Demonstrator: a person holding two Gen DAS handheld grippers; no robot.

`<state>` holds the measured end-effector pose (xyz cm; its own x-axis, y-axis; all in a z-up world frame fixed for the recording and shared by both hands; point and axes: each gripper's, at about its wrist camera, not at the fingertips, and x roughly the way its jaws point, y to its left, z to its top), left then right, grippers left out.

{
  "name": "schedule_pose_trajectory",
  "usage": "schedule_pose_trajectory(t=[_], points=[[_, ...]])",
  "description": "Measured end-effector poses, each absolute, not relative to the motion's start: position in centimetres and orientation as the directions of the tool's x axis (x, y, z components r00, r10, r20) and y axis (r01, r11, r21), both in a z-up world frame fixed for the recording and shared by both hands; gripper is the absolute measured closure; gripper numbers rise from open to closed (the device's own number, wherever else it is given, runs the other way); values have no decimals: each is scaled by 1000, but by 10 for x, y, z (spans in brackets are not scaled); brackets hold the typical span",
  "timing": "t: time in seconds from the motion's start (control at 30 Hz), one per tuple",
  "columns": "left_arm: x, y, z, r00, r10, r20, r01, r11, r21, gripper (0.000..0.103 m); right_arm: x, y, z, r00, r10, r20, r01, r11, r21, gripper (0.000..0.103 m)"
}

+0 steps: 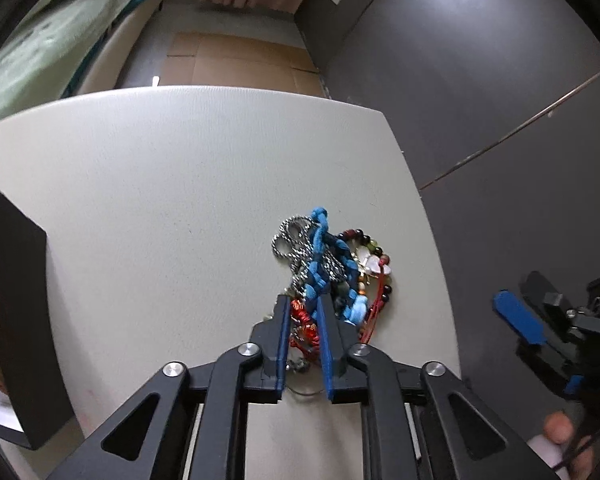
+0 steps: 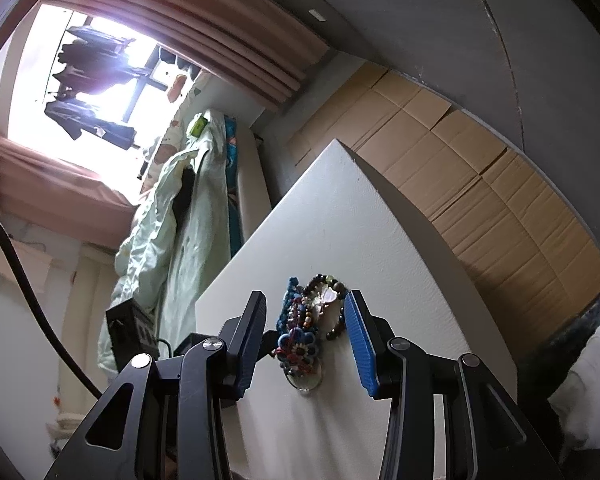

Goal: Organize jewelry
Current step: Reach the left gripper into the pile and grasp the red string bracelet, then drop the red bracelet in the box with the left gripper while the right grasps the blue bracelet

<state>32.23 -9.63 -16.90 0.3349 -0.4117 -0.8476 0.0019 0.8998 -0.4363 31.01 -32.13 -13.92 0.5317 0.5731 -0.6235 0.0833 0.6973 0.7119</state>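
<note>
A: Left wrist? 
B: White table (image 1: 160,200), grey wall, black box (image 1: 16,300) at the left edge. Left gripper (image 1: 305,300) jaws narrowed around the jewelry pile (image 1: 328,264).

A: Right wrist? 
B: Curtains (image 2: 220,32), window, cardboard (image 2: 500,200). Right gripper (image 2: 306,304) jaws wide apart, pile (image 2: 308,320) between, untouched.

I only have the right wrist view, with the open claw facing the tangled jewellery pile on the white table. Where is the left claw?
Observer: The left claw is down in the tangled jewellery pile, its fingers narrowed around a red knotted cord. I cannot tell whether the grip is firm.
Operator: Is anything silver in that pile? I mostly see blue cord and beads.
Observer: Yes, a silver twisted chain lies along the pile's far-left side, partly under the blue braided cord.
</note>
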Motion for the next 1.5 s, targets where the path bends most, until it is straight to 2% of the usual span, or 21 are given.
schedule_pose_trajectory(t=[0.03,0.47,0.77,1.0,1.2,1.23,1.3,1.5], points=[[320,-95,-169,334,-421,-844,4,896,-445,96,311,-318,-140,524,575,-628,81,701,709,61],[313,-63,-136,396,-498,-772,82,856,-510,96,324,-270,-168,393,639,-661,57,701,711,61],[298,-31,-115,438,-508,-742,150,855,-497,96,329,-230,-181,322,543,-776,39,811,584,61],[289,3,-101,499,-526,-689,140,833,-535,96,336,-213,-189,288,467,-836,40,866,498,61],[276,37,-78,585,-492,-645,129,842,-525,96,335,-202,-187,308,396,-865,9,908,419,57],[275,41,-77,595,-484,-641,124,844,-522,96,335,-200,-187,312,388,-867,5,912,409,58],[273,49,-76,609,-467,-640,111,850,-515,96,334,-199,-187,320,369,-872,-1,921,390,76],[264,78,-77,629,-453,-632,78,846,-528,96,326,-208,-170,377,412,-830,-25,900,436,82]])
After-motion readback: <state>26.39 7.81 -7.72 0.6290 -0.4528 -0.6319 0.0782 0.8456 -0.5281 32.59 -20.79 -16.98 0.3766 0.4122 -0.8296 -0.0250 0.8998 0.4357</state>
